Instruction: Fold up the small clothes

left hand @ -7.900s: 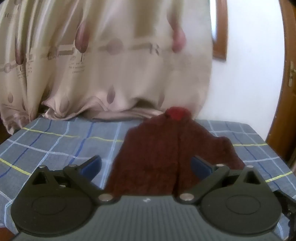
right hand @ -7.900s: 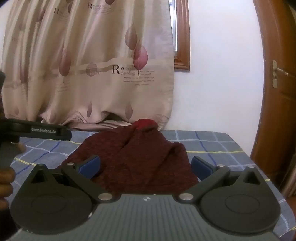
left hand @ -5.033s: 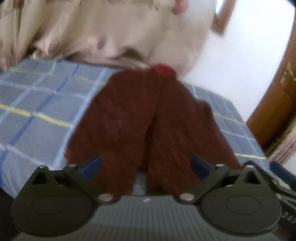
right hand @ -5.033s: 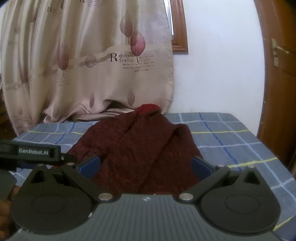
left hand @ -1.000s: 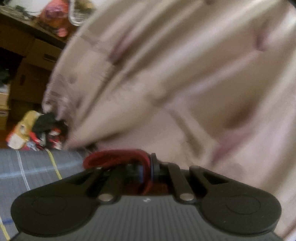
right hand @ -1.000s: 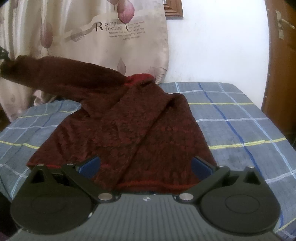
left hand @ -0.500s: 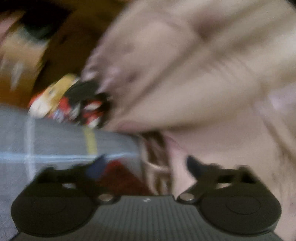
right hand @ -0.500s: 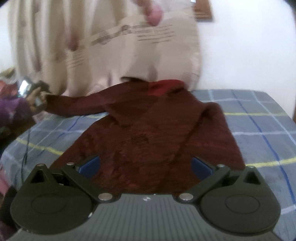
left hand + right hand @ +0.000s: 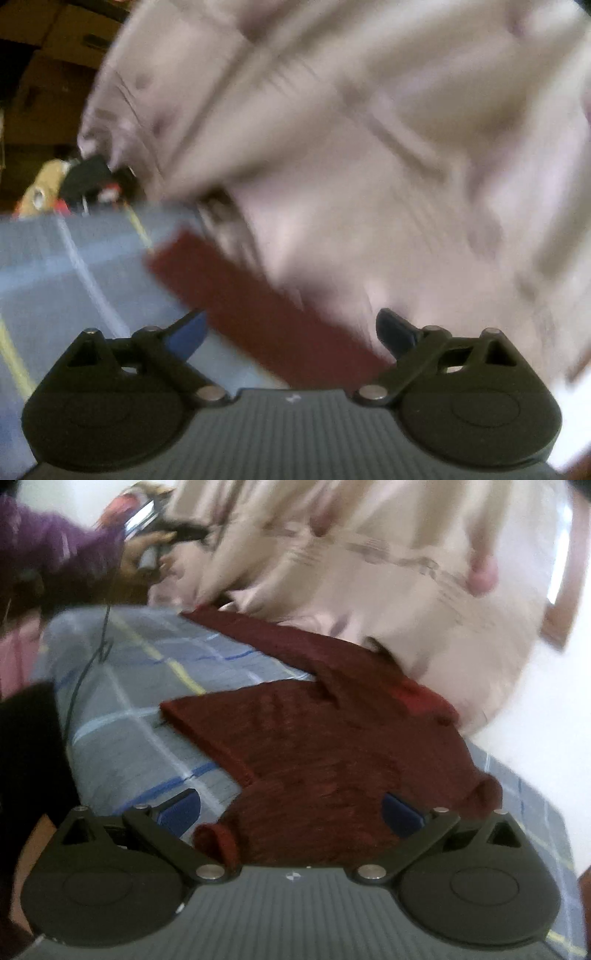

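Since a second ago the left gripper [image 9: 290, 330] has let go of the sleeve [image 9: 255, 306], which now lies stretched across the checked table [image 9: 122, 731]. Its jaws stand wide apart, as do those of the right gripper [image 9: 291, 812], above the maroon sweater [image 9: 332, 753] spread flat.

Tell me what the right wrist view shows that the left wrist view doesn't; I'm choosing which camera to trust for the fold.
Only the right wrist view shows the sweater's body, red collar and a purple-sleeved hand. Only the left wrist view shows clutter beyond the bed's edge. Both show the outstretched sleeve on the checked cover, the beige curtain, and an open tool, left tool and right tool.
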`<state>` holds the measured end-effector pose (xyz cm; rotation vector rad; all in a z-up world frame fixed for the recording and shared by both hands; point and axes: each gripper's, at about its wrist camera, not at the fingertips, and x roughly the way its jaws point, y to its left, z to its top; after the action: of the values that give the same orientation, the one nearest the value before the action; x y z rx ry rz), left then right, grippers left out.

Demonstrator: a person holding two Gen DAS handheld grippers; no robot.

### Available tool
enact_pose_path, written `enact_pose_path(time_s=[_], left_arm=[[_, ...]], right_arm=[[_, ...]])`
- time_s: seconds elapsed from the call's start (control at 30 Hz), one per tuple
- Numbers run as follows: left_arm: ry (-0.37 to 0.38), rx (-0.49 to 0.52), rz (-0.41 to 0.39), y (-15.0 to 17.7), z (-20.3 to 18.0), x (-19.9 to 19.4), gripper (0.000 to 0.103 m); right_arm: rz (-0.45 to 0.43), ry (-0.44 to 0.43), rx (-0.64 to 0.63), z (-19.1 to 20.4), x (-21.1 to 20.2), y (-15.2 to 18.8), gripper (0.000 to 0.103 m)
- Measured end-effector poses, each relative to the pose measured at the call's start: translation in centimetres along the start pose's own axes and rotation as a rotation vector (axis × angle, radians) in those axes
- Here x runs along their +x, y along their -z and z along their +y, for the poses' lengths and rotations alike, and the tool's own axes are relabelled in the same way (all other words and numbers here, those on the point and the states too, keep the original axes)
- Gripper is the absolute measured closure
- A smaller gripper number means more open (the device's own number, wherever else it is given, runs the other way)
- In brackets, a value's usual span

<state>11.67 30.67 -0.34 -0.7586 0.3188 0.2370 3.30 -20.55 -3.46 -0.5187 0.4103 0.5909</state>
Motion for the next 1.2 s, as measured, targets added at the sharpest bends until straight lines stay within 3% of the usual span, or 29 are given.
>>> enact_pose_path(time_s=[0.13, 0.27, 0.37, 0.43, 0.5, 0.53, 0.6, 0.63, 0.7, 0.83, 0.97, 1.2], left_arm=[[0.136, -0.041, 0.119, 8.1, -1.7, -2.1, 0.005], [0.177, -0.038, 0.212, 14.5, -3.4, -2.0, 0.005], [0.200, -0.011, 0.225, 17.4, -4.1, -2.5, 0.005], [0.195, 0.042, 0.189, 18.5, -4.2, -3.0, 0.005], [0.192, 0.085, 0.159, 19.4, -4.4, -3.7, 0.005], [0.196, 0.079, 0.153, 19.6, -4.3, -3.8, 0.005], [0.208, 0.063, 0.128, 19.3, -3.9, -3.9, 0.005], [0.196, 0.066, 0.122, 19.4, -3.8, -4.0, 0.005], [0.186, 0.062, 0.129, 19.6, -3.8, -3.8, 0.005], [0.166, 0.080, 0.135, 19.6, -4.1, -3.6, 0.005], [0.161, 0.086, 0.138, 19.6, -4.1, -3.5, 0.005], [0.133, 0.105, 0.142, 19.8, -4.5, -3.2, 0.004]], right_arm=[[0.005, 0.032, -0.070, 1.6, -0.1, 0.5, 0.010], [0.033, 0.031, -0.068, 1.5, 0.1, 0.5, 0.018], [0.059, 0.039, -0.128, 2.4, 0.5, 0.5, 0.021], [0.089, 0.023, -0.159, 2.7, 0.9, 0.5, 0.036], [0.131, 0.012, -0.116, 2.2, 1.3, 0.5, 0.057], [0.146, 0.004, -0.091, 1.9, 1.4, 0.4, 0.061], [0.153, 0.018, -0.080, 1.4, 1.2, 0.0, 0.085], [0.151, 0.026, -0.074, 0.9, 0.9, -0.2, 0.092], [0.110, 0.027, -0.047, -0.9, -0.2, -1.1, 0.095], [-0.011, 0.107, 0.061, -8.3, -3.1, -4.2, 0.095], [-0.080, 0.257, 0.247, -20.4, -5.1, -5.4, 0.095], [-0.088, 0.536, 0.657, -43.0, -6.7, 0.4, 0.095]])
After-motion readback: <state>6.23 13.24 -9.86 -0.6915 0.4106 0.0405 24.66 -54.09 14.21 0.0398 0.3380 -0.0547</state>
